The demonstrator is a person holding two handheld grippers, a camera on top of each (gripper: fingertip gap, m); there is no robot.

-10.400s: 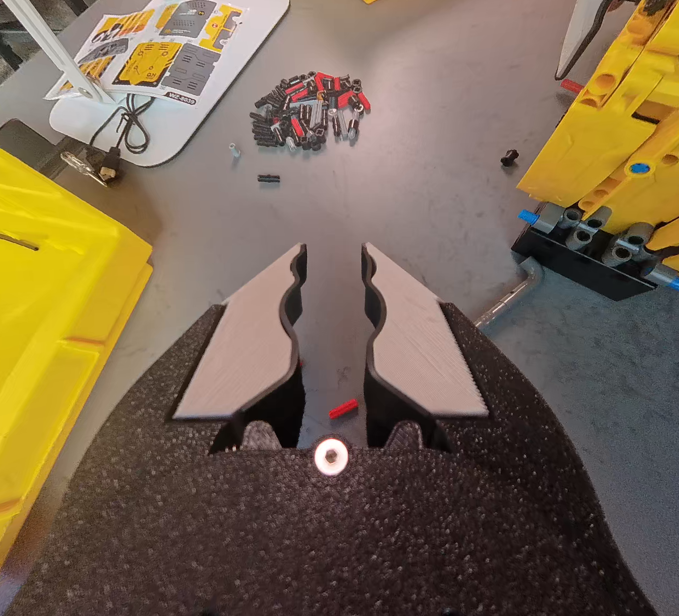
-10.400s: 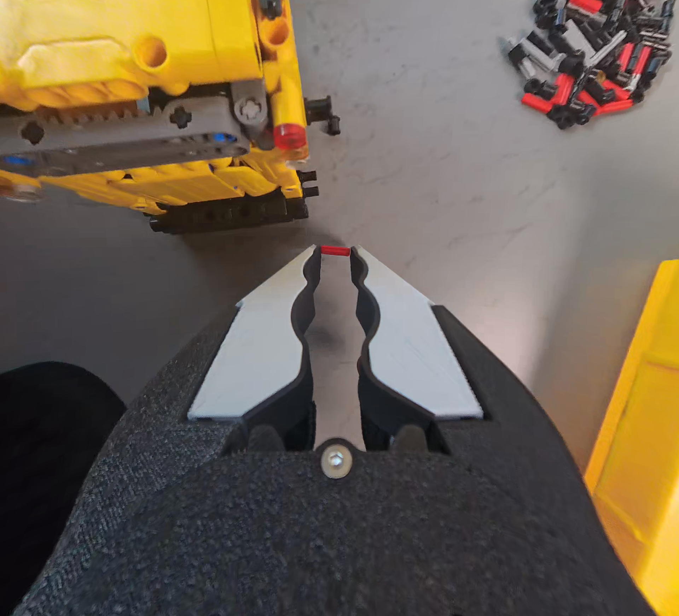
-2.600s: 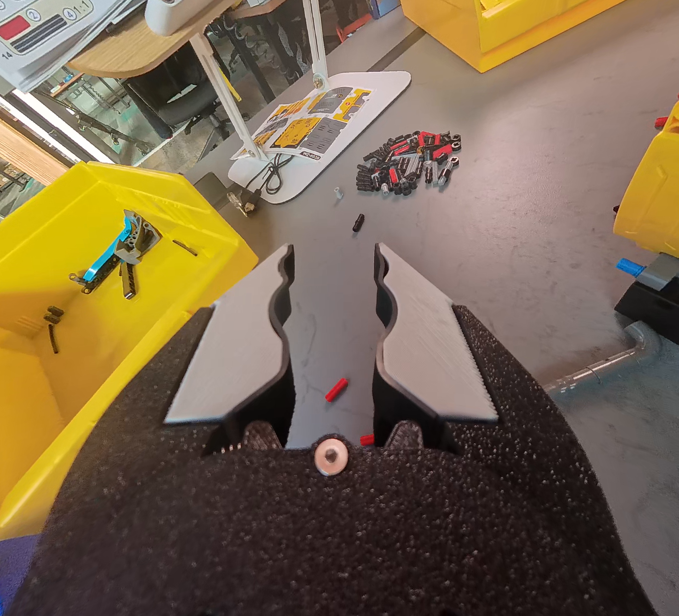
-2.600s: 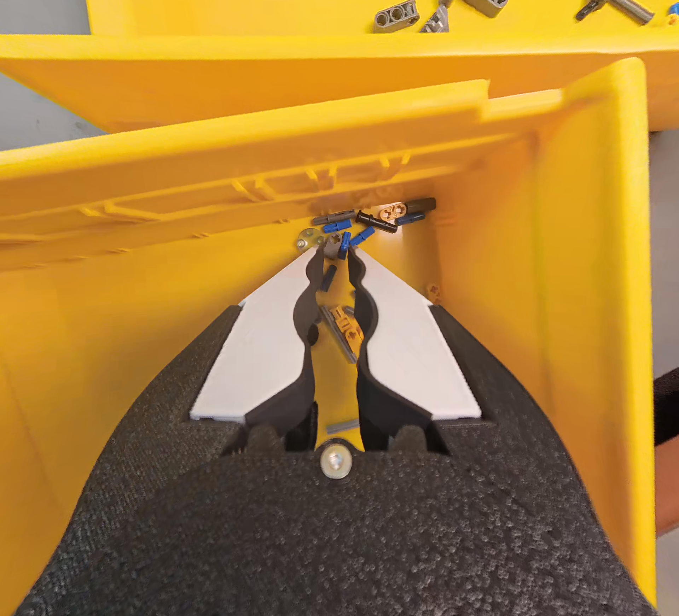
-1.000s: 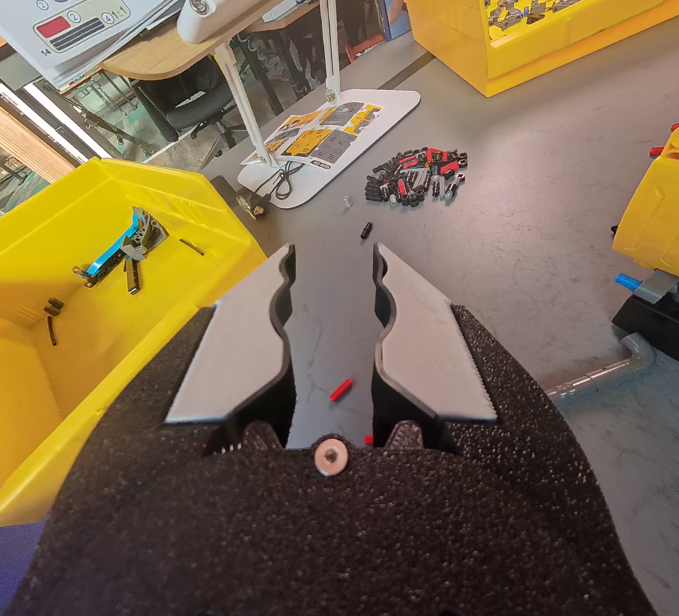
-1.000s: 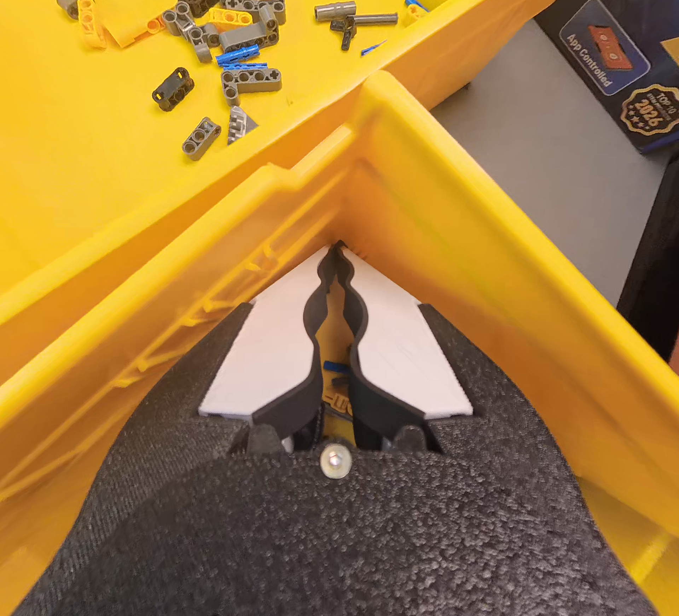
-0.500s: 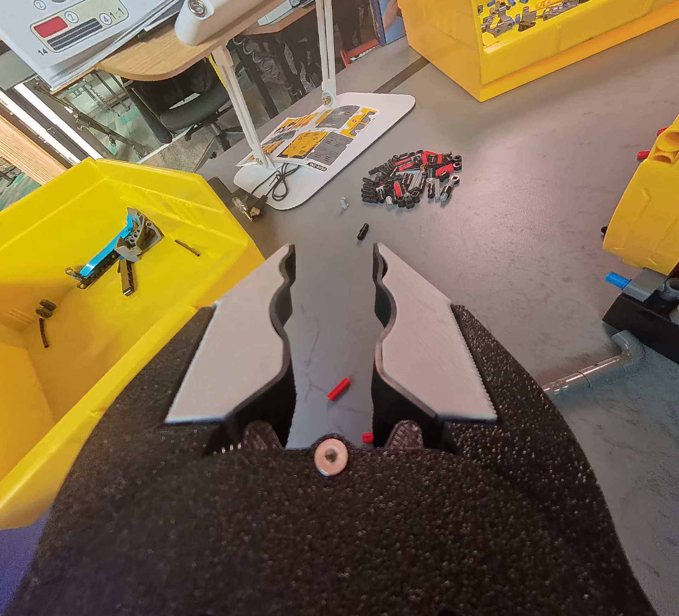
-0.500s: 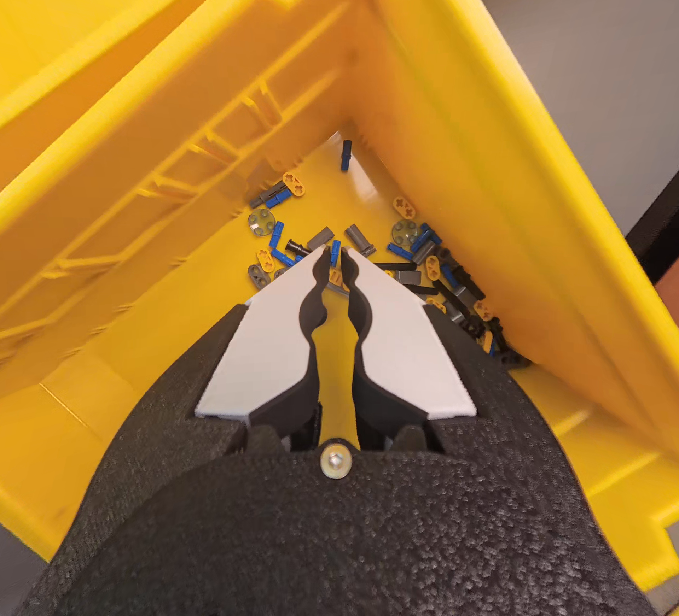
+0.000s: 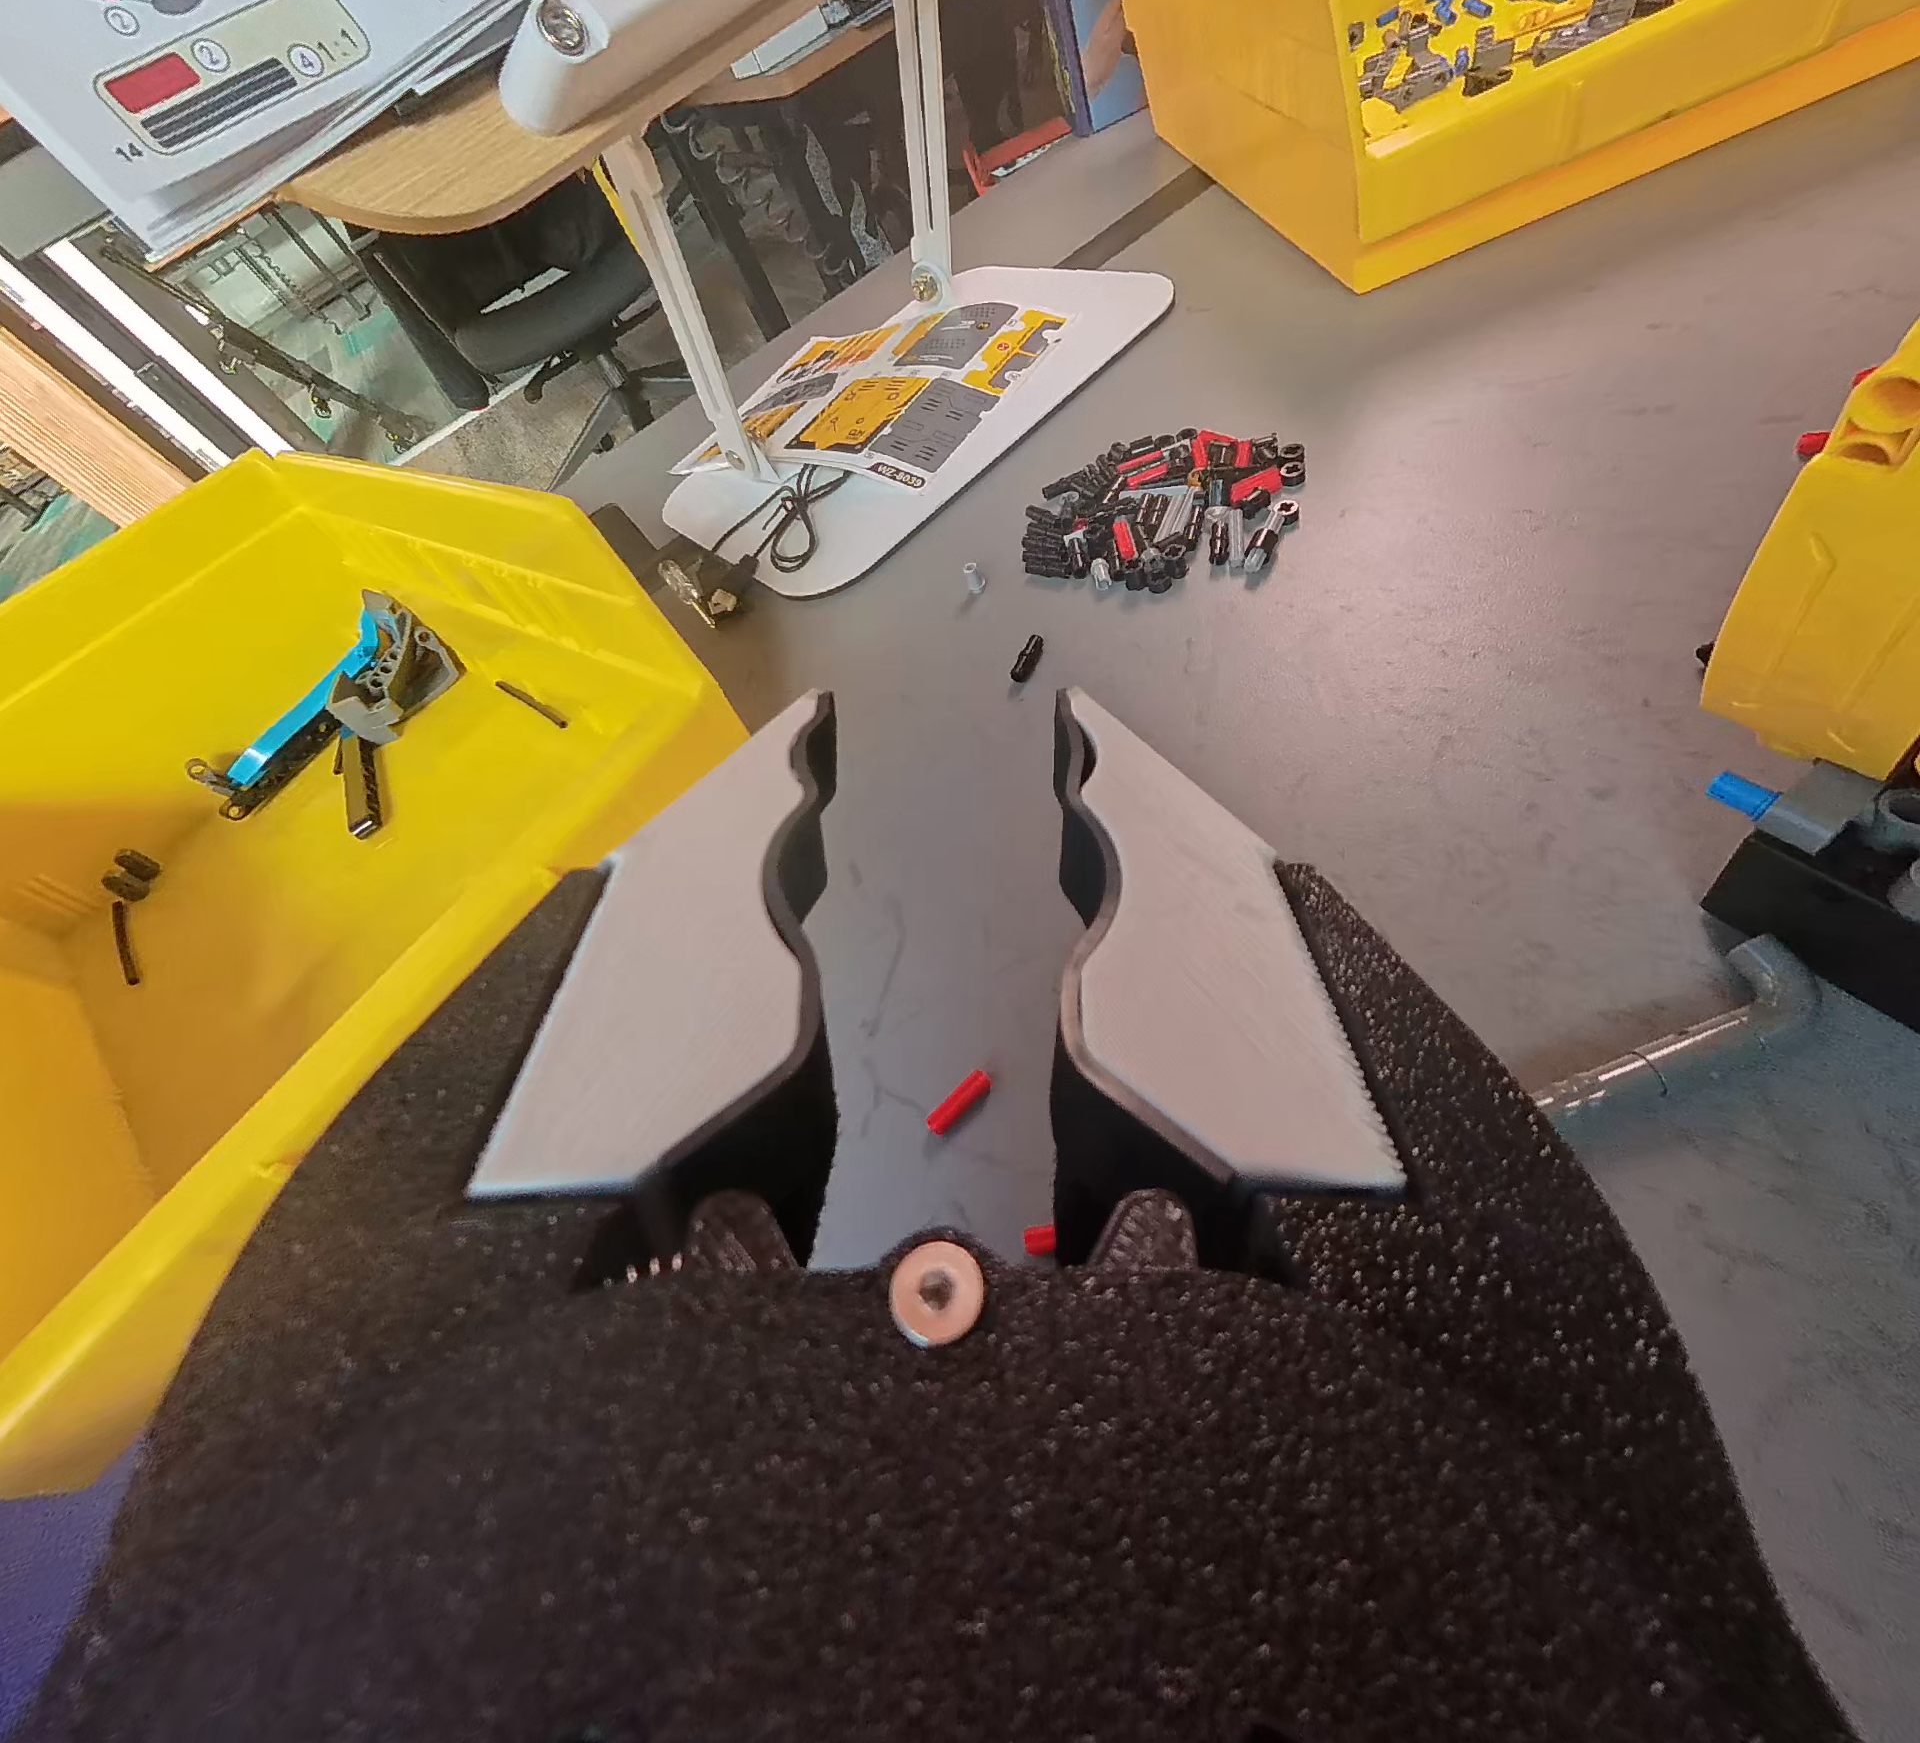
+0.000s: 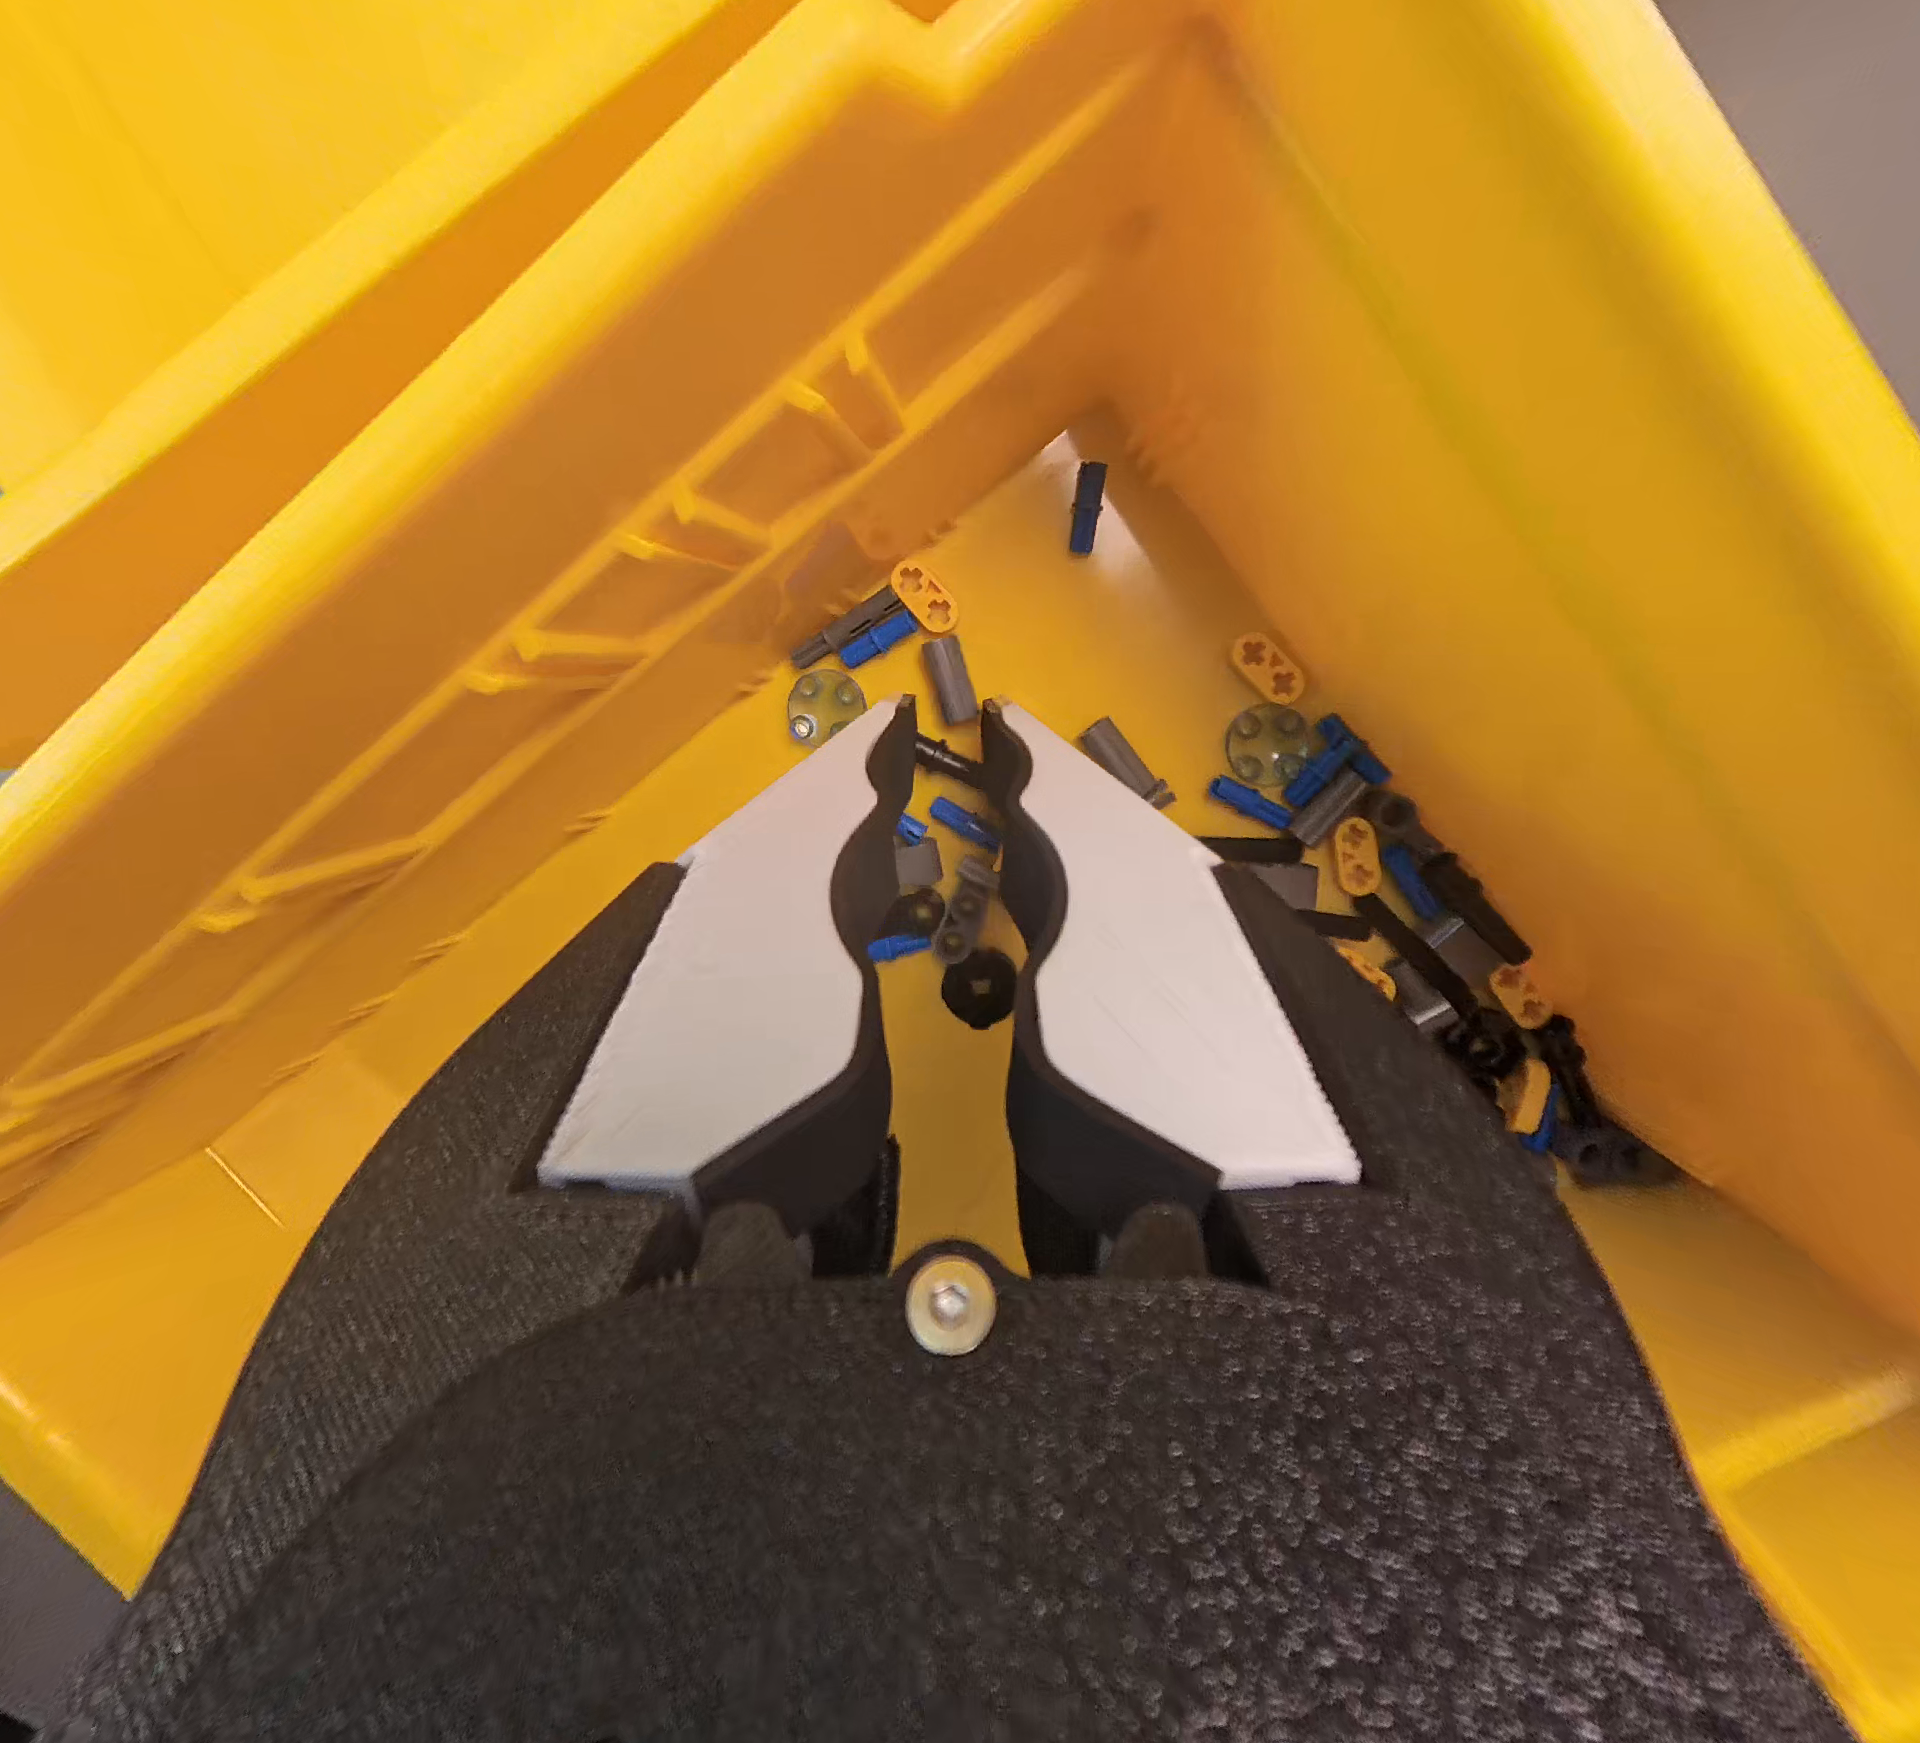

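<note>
The left gripper [image 9: 943, 706] hangs spread and empty over the grey table [image 9: 1455, 467], a red pin [image 9: 958, 1098] below it, unchanged; the right gripper [image 10: 945, 706], nearly shut half a second ago, has parted slightly inside the yellow bin [image 10: 1507, 550], its tips straddling a black pin [image 10: 943, 758] without clamping it.

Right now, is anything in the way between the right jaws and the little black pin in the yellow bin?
No, nothing visible blocks it. The black pin lies on the bin floor, right between the tips of the right gripper, whose jaws are open. A grey sleeve lies just past the pin, on its far side.
</note>
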